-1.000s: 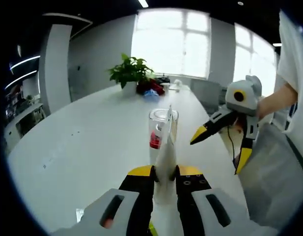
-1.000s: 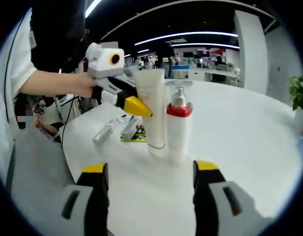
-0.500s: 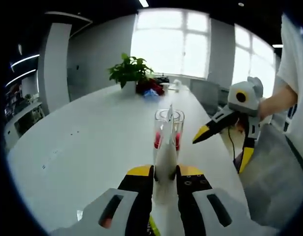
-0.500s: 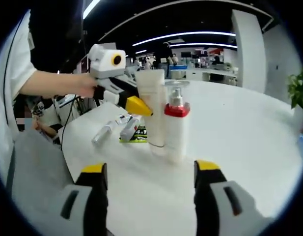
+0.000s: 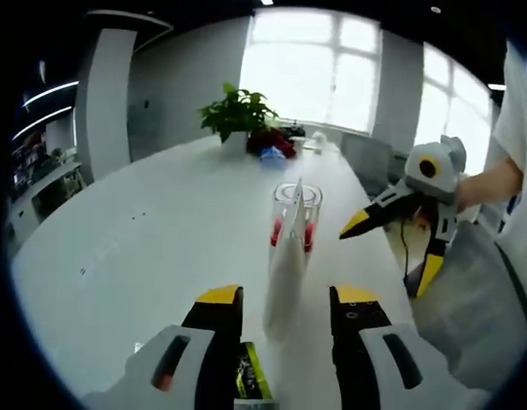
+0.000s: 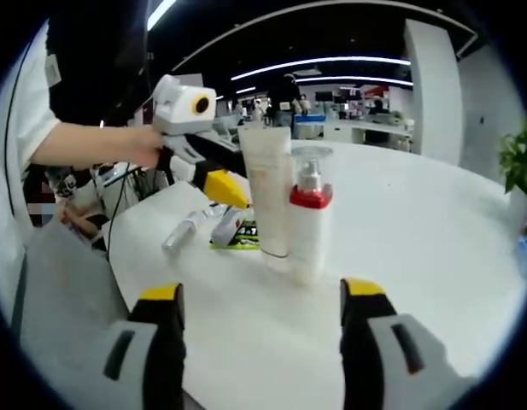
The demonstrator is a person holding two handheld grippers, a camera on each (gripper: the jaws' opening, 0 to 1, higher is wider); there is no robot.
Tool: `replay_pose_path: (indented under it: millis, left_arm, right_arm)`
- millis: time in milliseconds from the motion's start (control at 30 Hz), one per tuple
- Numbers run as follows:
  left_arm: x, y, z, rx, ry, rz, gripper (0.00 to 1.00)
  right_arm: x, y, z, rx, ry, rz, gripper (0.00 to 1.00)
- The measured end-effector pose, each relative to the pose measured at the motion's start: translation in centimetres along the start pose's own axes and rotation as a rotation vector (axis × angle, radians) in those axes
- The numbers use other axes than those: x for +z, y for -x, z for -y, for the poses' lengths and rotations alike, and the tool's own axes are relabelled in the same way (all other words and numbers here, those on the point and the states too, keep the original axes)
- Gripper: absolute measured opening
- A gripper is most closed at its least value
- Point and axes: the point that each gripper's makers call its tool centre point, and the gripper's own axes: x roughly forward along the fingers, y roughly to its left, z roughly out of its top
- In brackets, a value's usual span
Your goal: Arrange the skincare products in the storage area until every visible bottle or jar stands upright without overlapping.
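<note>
Left gripper view: left tool point(image 5: 284, 299), lower centre, jaws spread, clear of the white tube point(image 5: 286, 278) standing upright between them on the white bench point(image 5: 152, 248). Pump bottle point(image 5: 295, 224) directly behind, largely hidden by the tube. Green packet point(image 5: 249, 382) cut off at bottom edge. Right tool point(image 5: 391, 243), right of frame, jaws apart.

Right gripper view: right tool point(image 6: 260, 295), jaws wide, empty. Centre: tube point(image 6: 268, 190) and red-collared bottle point(image 6: 307, 220) upright, touching. Small lying items point(image 6: 203, 229) at left, indistinct.
</note>
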Motion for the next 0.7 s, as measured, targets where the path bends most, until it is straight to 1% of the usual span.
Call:
replay_pose_path:
  millis: [167,267,333,433,600,700]
  left_arm:
    - [-0.5,1.2,0.1,0.032,0.038,-0.012,0.49]
    - [-1.2,1.9,0.5,0.042,0.052,-0.03,0.52]
    - [-1.5,2.4,0.7,0.049,0.061,-0.042,0.55]
    - [-1.9,3.1,0.9,0.062,0.078,-0.044,0.6]
    - [-2.5,4.3,1.2,0.102,0.116,-0.043,0.67]
    - [-2.9,5.1,1.8,0.123,0.141,-0.042,0.7]
  right_arm:
    - [0.3,0.4,-0.3,-0.004,-0.001,0.006,0.77]
    - [0.9,0.8,-0.4,-0.008,-0.03,0.036,0.79]
    - [1.3,1.1,-0.5,-0.009,-0.041,0.052,0.81]
    - [1.6,1.3,-0.6,-0.011,-0.045,0.059,0.83]
    - [1.8,1.6,-1.0,-0.009,-0.044,0.059,0.85]
    - [2.1,1.8,-1.3,-0.008,-0.043,0.062,0.86]
